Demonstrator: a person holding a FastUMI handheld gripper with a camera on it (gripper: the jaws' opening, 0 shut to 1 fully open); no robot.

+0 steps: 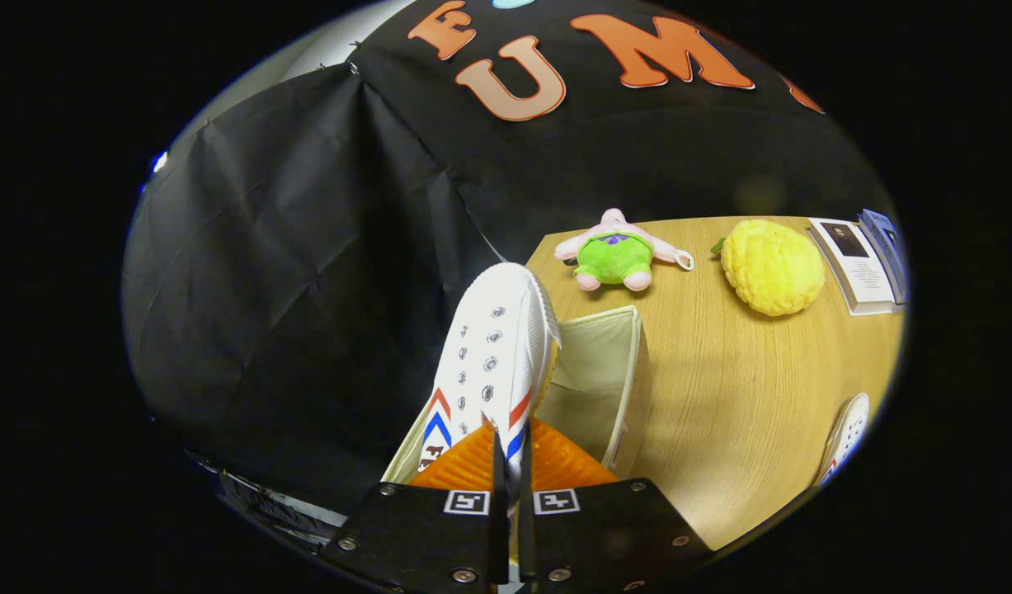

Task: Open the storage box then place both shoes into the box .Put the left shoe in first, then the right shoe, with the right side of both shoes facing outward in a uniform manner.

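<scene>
The tool (506, 450) is closed on a white canvas shoe (491, 355), both fingers pinching its heel-end upper. The shoe's long axis runs straight ahead from the fingers, toe pointing away, lace eyelets facing up, red and blue stripes near the grip. It hangs over the open beige storage box (613, 388), which sits at the near corner of the wooden surface (736, 412). The second white shoe (845, 433) lies well apart, at the surface's edge. Beyond the box rest a pink-and-green plush toy (614, 252), a yellow plush ball (771, 266) and a booklet (860, 264), with open wood between.
</scene>
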